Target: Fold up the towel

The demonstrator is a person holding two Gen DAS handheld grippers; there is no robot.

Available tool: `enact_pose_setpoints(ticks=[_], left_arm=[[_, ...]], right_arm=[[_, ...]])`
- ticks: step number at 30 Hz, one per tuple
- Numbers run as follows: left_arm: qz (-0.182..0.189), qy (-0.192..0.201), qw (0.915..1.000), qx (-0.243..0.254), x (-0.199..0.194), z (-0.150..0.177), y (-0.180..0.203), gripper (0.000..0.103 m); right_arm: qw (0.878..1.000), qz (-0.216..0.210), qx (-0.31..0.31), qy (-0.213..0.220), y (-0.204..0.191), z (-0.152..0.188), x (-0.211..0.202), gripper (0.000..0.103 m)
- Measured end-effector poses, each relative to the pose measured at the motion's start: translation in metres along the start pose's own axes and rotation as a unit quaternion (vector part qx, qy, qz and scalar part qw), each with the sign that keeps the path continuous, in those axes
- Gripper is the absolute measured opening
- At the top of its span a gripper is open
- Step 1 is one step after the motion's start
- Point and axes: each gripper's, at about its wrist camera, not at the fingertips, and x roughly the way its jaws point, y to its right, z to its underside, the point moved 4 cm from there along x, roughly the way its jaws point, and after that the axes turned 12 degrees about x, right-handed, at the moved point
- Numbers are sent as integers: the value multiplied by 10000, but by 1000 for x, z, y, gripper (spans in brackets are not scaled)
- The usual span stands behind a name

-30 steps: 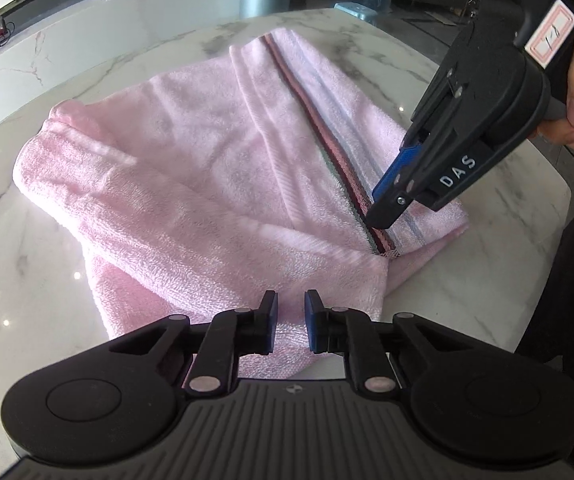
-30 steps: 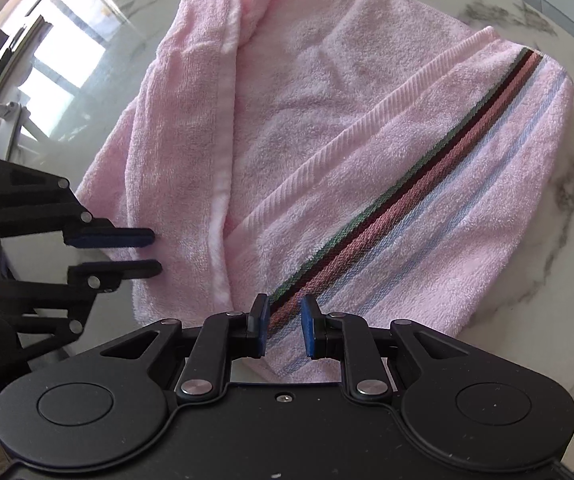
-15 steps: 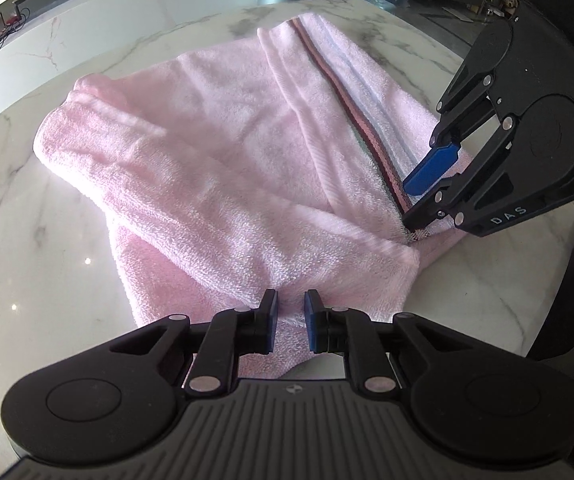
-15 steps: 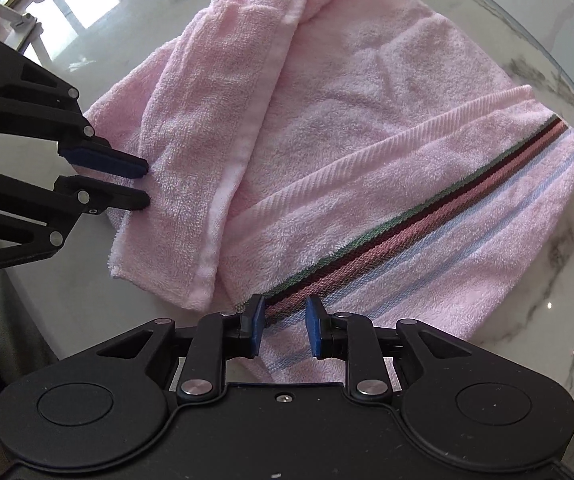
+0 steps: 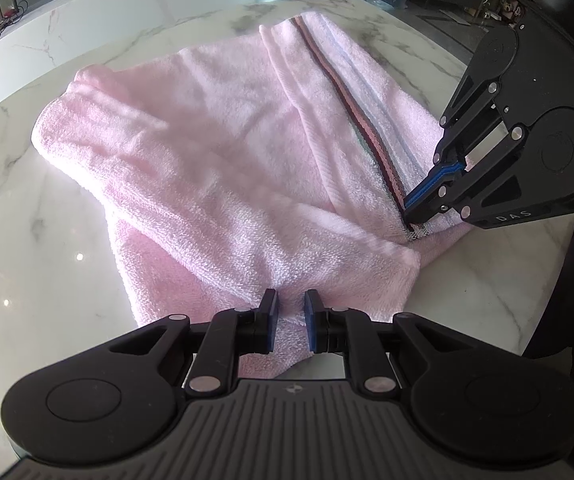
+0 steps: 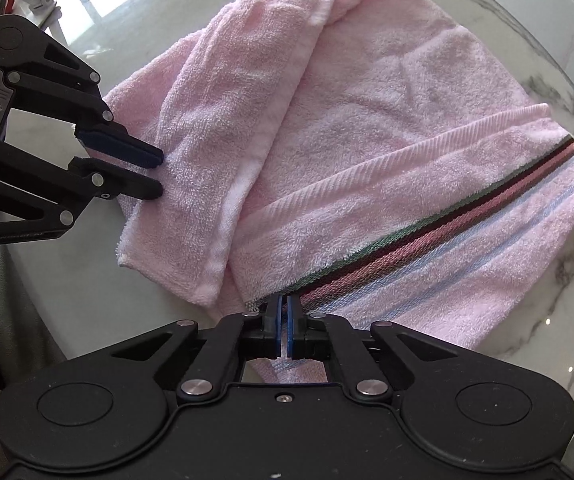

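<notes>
From the left wrist, the pink towel [image 5: 223,168] lies loosely folded on the marble table [image 5: 35,280], bare stone open to the left and at the right corner, and the left gripper [image 5: 290,312] stands narrowly parted with the towel's near hem running between its pads, while the right gripper [image 5: 413,218] pinches the striped band's end at the right edge. From the right wrist, its jaws have just closed on that striped hem [image 6: 287,308], and the left gripper [image 6: 158,174] meets the folded flap's edge.
</notes>
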Motion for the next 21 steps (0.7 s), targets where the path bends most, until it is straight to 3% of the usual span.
enact_pose_setpoints(ticks=[8,10,17,21], left_arm=[[53,34,9999,-99,0,1,-2,14],[48,32,9999,-94,0,1,-2,14],[77,27,9999,-79,-2,3,-6,14],[94,24,9999,-96,-2,2,-7,14]], right_arm=[[9940,-1086,107,-64,-14,8,-31,1],[9948,-1009,17,-120,-27,5,-28,1],[9991,-415,96,89,-7,3,-23,9],[9984,-547,118,37,-6,-4,-14,12]])
